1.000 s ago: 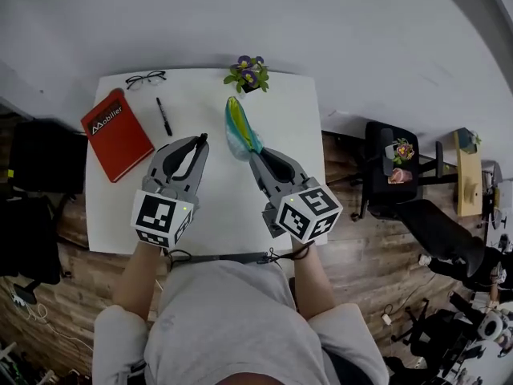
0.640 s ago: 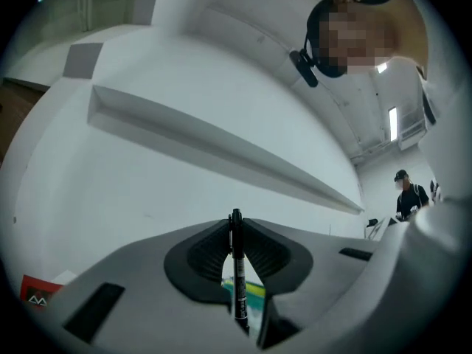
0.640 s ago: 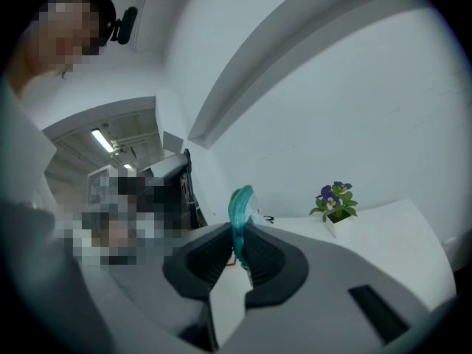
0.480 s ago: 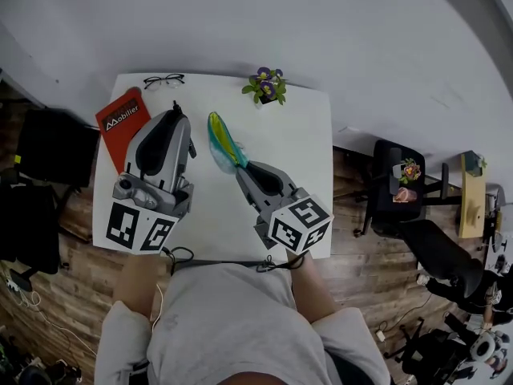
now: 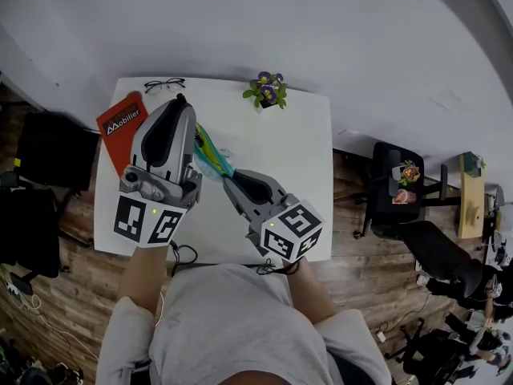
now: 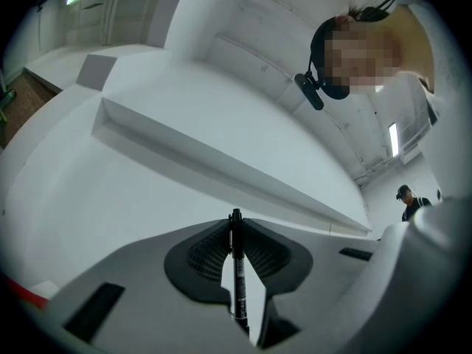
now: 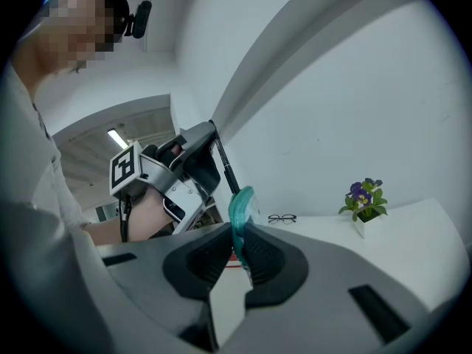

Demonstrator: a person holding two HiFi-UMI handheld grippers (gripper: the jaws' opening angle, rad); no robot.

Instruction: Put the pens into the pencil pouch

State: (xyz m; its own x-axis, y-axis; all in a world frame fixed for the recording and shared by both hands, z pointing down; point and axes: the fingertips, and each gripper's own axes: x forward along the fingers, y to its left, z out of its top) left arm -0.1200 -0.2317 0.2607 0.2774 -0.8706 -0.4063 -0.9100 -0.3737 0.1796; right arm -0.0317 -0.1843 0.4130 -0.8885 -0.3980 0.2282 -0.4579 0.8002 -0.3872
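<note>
My left gripper is raised above the white table and tipped upward. It is shut on a black pen, which stands between the jaws with its tip poking past them. In the right gripper view the pen slants down from the left gripper toward the pouch's top. My right gripper is shut on the lower edge of a teal and yellow pencil pouch, holding it up off the table. The pouch rises from between the right gripper's jaws. The left gripper partly hides the pouch in the head view.
A red notebook lies at the table's left edge, half hidden by the left gripper. Black glasses lie at the far left corner and a small potted plant at the far edge. An office chair stands to the right of the table.
The left gripper has risen and tipped upward with the pen. The right gripper has carried the pouch left, under the left gripper. A second pen seen earlier on the table is now hidden.
</note>
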